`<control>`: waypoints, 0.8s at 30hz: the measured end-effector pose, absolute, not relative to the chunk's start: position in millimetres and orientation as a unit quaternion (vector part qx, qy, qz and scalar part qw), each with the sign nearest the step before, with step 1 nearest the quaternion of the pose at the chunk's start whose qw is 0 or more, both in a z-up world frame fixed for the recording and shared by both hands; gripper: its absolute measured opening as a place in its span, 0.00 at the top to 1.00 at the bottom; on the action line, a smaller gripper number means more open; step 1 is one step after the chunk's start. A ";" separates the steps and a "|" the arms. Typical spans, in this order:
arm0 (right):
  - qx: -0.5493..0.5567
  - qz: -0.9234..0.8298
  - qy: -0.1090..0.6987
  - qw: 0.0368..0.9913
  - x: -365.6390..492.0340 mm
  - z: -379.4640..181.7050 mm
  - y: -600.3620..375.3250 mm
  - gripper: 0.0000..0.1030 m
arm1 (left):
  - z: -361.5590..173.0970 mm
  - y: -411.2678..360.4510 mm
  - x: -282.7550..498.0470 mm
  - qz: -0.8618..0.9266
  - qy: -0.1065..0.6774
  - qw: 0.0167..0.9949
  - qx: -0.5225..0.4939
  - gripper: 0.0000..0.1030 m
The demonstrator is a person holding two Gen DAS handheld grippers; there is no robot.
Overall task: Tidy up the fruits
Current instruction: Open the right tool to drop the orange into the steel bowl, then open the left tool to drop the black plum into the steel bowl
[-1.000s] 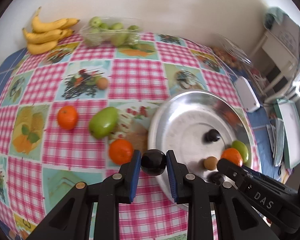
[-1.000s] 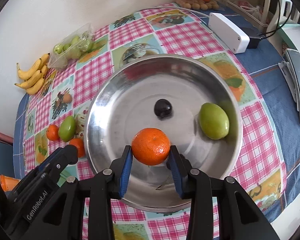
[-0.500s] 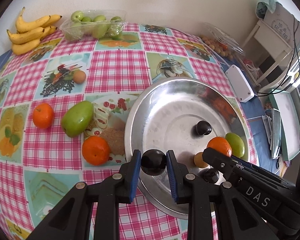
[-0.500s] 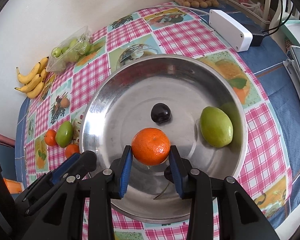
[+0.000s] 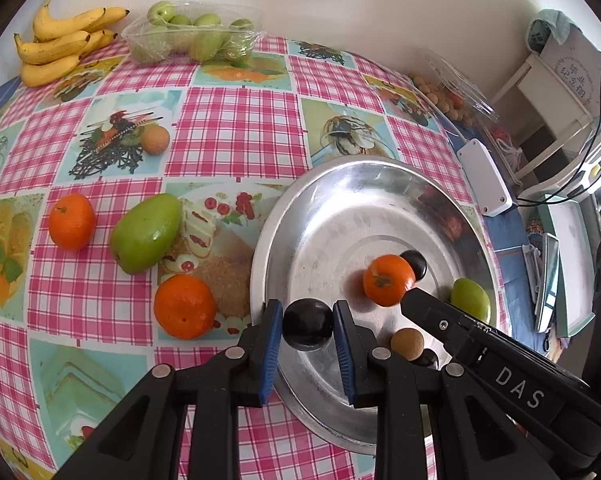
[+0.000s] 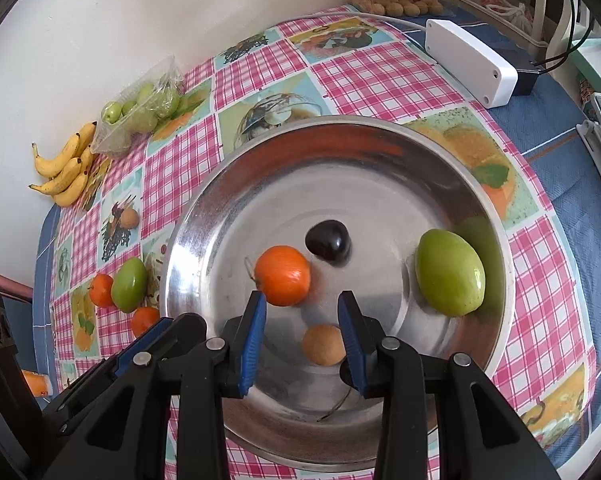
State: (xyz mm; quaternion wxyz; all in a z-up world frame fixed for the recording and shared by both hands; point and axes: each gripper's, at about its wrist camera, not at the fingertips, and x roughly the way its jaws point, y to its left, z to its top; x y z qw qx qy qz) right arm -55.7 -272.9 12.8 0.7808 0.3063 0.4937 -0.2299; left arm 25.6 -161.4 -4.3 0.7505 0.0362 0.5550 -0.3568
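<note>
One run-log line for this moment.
left gripper: shut on dark plum | right gripper: open, orange in metal tray | mango in tray

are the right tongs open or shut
Open. The right tongs stand apart with nothing gripped; the orange lies free in the tray ahead.

The tabletop [image 5: 236,128] has pink checks and fruit pictures, the plate [image 6: 380,168] is shiny silver, the bananas [image 5: 60,46] are yellow, and the gripper pads [image 6: 256,332] are blue.
</note>
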 end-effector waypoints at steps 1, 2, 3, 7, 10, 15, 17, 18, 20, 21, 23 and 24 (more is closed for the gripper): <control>0.307 -0.230 0.494 0.781 -54.9 12.5 -273.2 0.62 | -4.4 -161.4 25.7 -0.357 0.555 0.750 0.036 0.73; 0.307 -0.230 0.494 0.781 -54.9 12.3 -273.2 0.62 | -4.4 -161.6 25.8 -0.357 0.556 0.750 0.036 0.73; 0.307 -0.230 0.494 0.780 -54.9 12.4 -273.1 0.62 | -4.4 -161.6 25.8 -0.357 0.556 0.750 0.036 0.73; 0.306 -0.232 0.496 0.779 -54.5 11.6 -273.4 0.62 | -6.0 -161.4 26.9 -0.358 0.563 0.744 0.033 0.73; 0.307 -0.232 0.496 0.778 -55.3 11.7 -273.5 0.62 | -5.1 -161.7 26.9 -0.360 0.564 0.743 0.034 0.72; 0.308 -0.233 0.498 0.777 -56.9 13.0 -271.8 0.61 | -0.7 -159.5 27.9 -0.360 0.563 0.743 0.027 0.71; 0.306 -0.233 0.498 0.777 -57.4 14.6 -270.7 0.61 | 1.4 -158.4 28.2 -0.360 0.562 0.744 0.026 0.71; 0.306 -0.233 0.497 0.777 -57.7 15.6 -270.2 0.61 | 2.6 -157.6 28.4 -0.360 0.561 0.745 0.026 0.70; 0.306 -0.232 0.497 0.778 -58.7 18.0 -270.5 0.61 | 4.6 -156.1 29.3 -0.360 0.561 0.745 0.024 0.69; 0.306 -0.233 0.497 0.778 -59.2 19.3 -270.5 0.61 | 6.2 -154.9 29.8 -0.360 0.560 0.746 0.022 0.69; 0.304 -0.234 0.496 0.779 -60.4 21.6 -270.2 0.61 | 9.5 -152.3 31.3 -0.357 0.558 0.748 0.019 0.69; 0.304 -0.235 0.496 0.778 -61.2 22.8 -269.9 0.61 | 11.5 -150.8 32.1 -0.355 0.557 0.751 0.018 0.69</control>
